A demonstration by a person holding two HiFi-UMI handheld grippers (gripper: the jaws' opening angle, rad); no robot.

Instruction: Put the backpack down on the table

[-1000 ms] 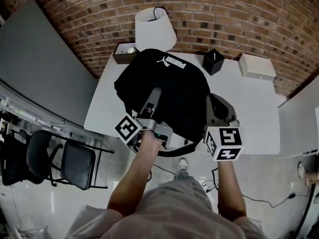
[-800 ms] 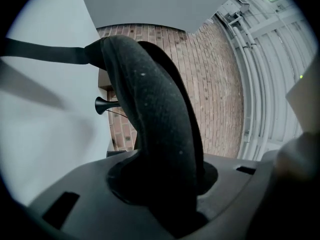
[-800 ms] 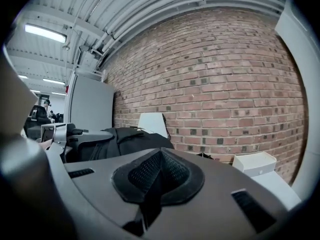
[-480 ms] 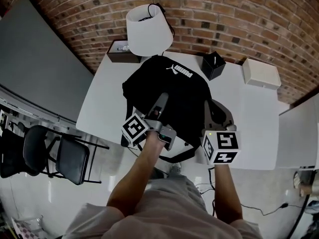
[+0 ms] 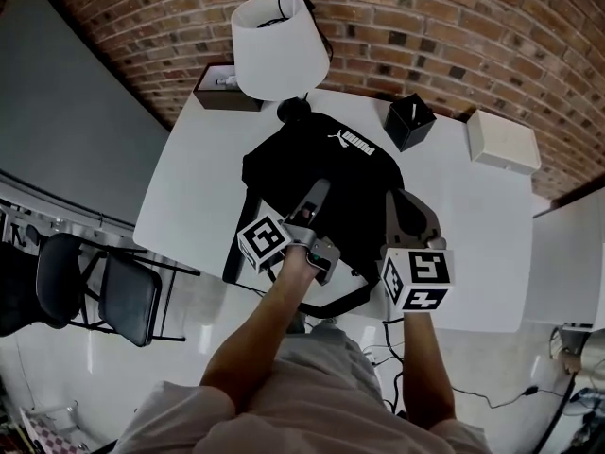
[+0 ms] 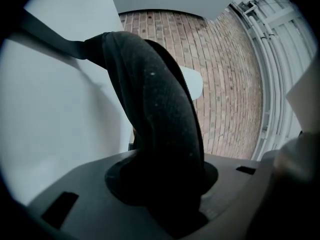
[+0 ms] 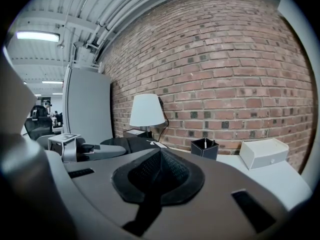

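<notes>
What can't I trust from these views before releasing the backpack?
- Backpack underside against the table: head view, hidden by the bag's own body.
- Its near edge: head view, covered by the left gripper and right gripper.
- Black holder contents: every view, too small to name.

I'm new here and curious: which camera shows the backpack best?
The head view: nearly the whole black backpack on the white table, logo visible. The left gripper view shows only its padded strap up close; the right gripper view, a low dark hump beside the lamp.
</notes>
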